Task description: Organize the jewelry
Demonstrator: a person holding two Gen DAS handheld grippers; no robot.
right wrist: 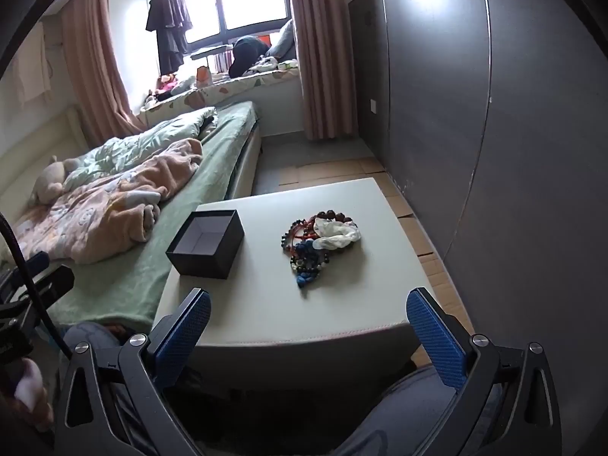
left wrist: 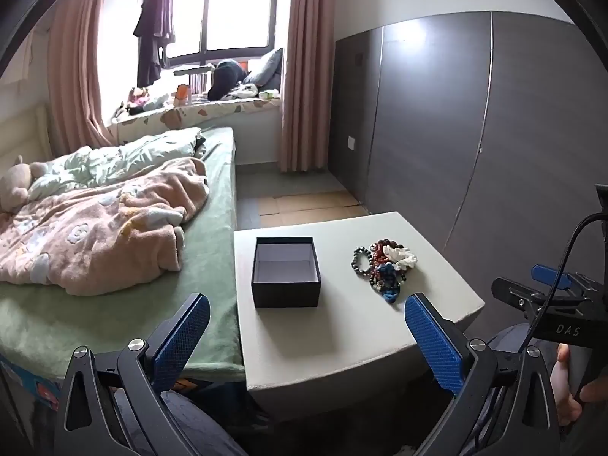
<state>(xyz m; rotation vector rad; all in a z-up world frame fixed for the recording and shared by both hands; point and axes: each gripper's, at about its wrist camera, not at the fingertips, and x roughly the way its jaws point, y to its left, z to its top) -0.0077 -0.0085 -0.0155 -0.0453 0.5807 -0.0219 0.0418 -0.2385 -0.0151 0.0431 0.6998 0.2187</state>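
A small open black box (left wrist: 285,271) (right wrist: 206,243) with a pale lining stands empty on the left part of a low white table (left wrist: 342,326) (right wrist: 342,304). To its right lies a heap of jewelry (left wrist: 383,268) (right wrist: 317,245): bead bracelets in dark, red and blue, with a white scrunchie on top. My left gripper (left wrist: 307,321) hangs open over the table's near edge, short of the box. My right gripper (right wrist: 308,319) is open too, near the front edge, with nothing between its fingers. In the left wrist view the right gripper (left wrist: 551,288) shows at the far right.
A bed (left wrist: 114,228) with a green sheet and a pink blanket adjoins the table's left side. Grey wardrobe doors (left wrist: 475,133) rise to the right. A person's knees in dark trousers (right wrist: 418,399) and a hand (left wrist: 566,383) are below the table's front edge.
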